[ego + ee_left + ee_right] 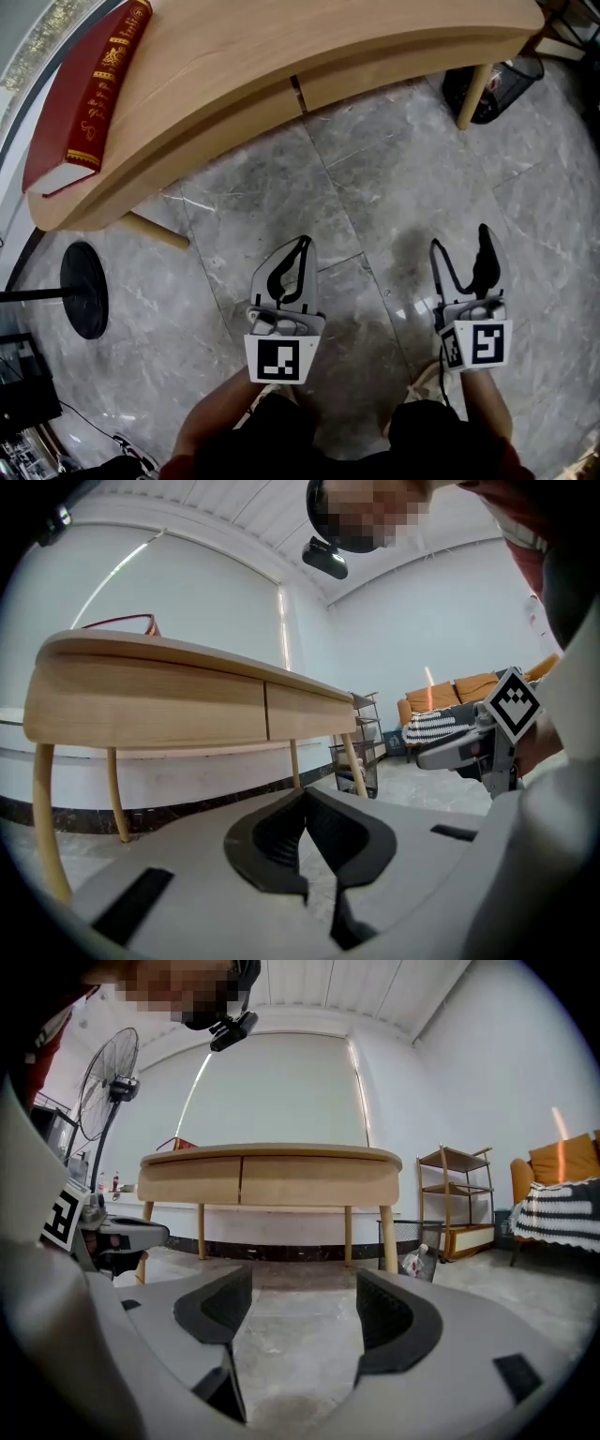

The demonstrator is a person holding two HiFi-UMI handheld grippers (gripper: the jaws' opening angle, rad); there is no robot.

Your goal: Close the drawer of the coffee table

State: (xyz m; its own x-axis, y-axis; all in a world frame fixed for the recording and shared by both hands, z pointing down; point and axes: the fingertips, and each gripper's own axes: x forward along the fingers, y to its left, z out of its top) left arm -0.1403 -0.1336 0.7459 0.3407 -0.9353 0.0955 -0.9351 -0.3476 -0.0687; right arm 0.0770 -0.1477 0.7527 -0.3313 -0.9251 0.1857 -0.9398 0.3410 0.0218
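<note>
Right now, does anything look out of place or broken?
Nothing stands out: the drawer fronts sit flush in the coffee table, the red book lies flat on top, and the left gripper and right gripper hang clear.

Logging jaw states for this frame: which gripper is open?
The right gripper: its jaws stand well apart, with nothing between them. The left gripper differs: its jaws meet at the tips and hold nothing.

On the left end of the curved pale-wood tabletop [281,47], a red hardcover book [89,94]. Beside its right leg, a black mesh bin [497,84]. Before it, above the grey marble floor [375,187], left hand-held gripper [298,248] and right hand-held gripper [460,239], side by side.
</note>
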